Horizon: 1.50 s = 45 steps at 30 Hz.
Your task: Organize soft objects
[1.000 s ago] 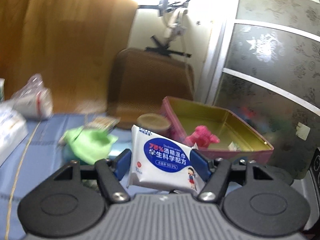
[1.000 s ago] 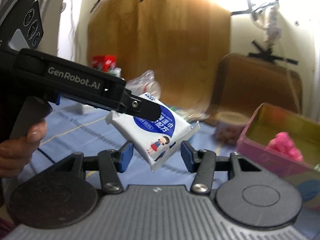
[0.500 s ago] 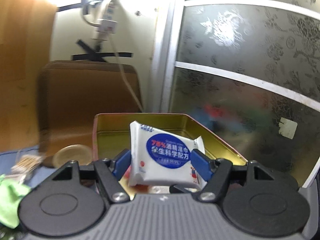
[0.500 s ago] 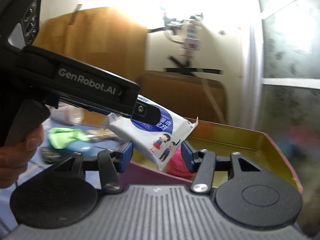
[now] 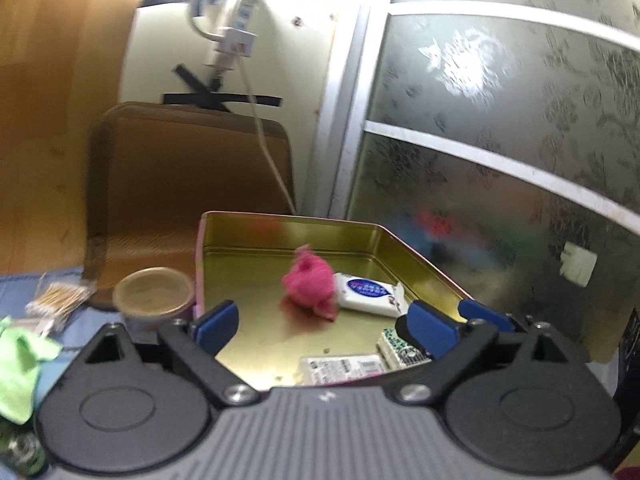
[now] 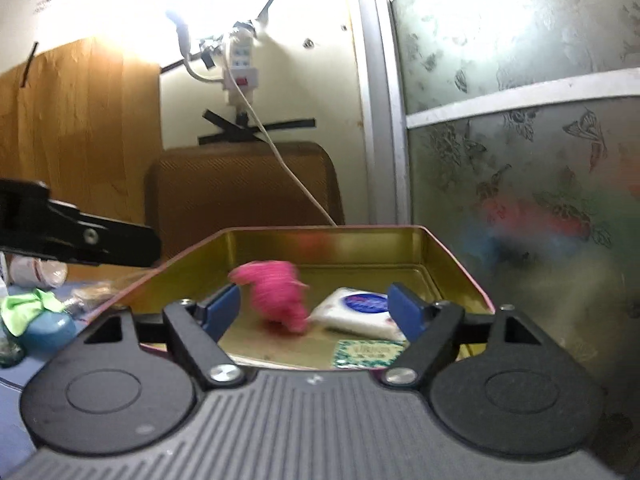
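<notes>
Found the left gripper released, jaws just spread wide, with nothing between the blue pads. Held it over the near edge of the gold-lined tin, tipped slightly down into it. Found the right gripper unclenched as well, jaws also just opened and empty, aimed across the same tin. Caught a black finger of the left gripper in the right wrist view, jutting in from the left edge above the tin's corner.

Spotted the wipes pack lying flat on the tin floor towards the right wall, white with a blue oval label, clear of both claws. Saw it right up against the pink soft toy, itself blurred; could not tell whether touching. Noted a green patterned packet in the near right corner and a white printed packet along the near wall.

Outside the tin, picked out a round tub just beside its left wall, a bag of cotton swabs further left, and a green cloth at the frame's edge. Behind, made out a brown cushion against the wall, a taped-up power strip and a frosted glass door.
</notes>
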Tool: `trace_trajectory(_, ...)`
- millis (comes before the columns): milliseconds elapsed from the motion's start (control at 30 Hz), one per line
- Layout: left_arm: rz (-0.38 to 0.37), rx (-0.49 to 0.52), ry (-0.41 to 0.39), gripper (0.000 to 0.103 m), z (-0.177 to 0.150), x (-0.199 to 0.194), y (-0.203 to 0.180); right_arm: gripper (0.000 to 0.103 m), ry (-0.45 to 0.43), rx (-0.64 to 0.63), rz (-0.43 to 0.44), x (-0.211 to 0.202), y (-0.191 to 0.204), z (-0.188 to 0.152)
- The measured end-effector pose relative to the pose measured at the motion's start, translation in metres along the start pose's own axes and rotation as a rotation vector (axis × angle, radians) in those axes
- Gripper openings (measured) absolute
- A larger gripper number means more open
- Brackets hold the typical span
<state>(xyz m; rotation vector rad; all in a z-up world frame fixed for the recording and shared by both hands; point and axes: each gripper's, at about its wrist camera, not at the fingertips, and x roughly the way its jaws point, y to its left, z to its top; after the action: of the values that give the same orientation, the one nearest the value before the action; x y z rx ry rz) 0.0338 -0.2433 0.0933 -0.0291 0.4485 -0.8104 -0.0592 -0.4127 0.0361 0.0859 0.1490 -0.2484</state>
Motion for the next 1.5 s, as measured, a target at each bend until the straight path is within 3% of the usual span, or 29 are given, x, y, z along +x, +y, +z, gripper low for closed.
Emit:
trace_trajectory(333, 0.078, -0.055, -0.025, 0.096, -0.035, -0.078, 0.053, 0.084, -0.059, -0.032, 0.205, -0.022, 0.068, -0.001)
trace_trajectory(667, 0.198, -0.216, -0.051, 0.097, -0.074, -0.145, 0.121, 0.084, 0.019, -0.164, 0.416, -0.029, 0.149, -0.016)
trace_trajectory(833, 0.297, -0.285, -0.053, 0.097, -0.089, -0.167, 0.156, 0.084, 0.088, -0.216, 0.491, -0.027, 0.18, -0.023)
trace_trajectory(1167, 0.581, -0.356, 0.0, 0.097, -0.115, -0.173, 0.213, 0.085, 0.256, -0.269, 0.546, -0.011, 0.216, -0.042)
trace_trajectory(1233, 0.57, -0.403, 0.008, 0.097, -0.12, -0.174, 0.222, 0.086, 0.281, -0.256, 0.544, -0.007, 0.216, -0.042)
trace_trajectory(1500, 0.542, -0.43, -0.047, 0.097, -0.121, -0.181, 0.224, 0.086, 0.379, -0.193, 0.525, 0.011, 0.214, -0.044)
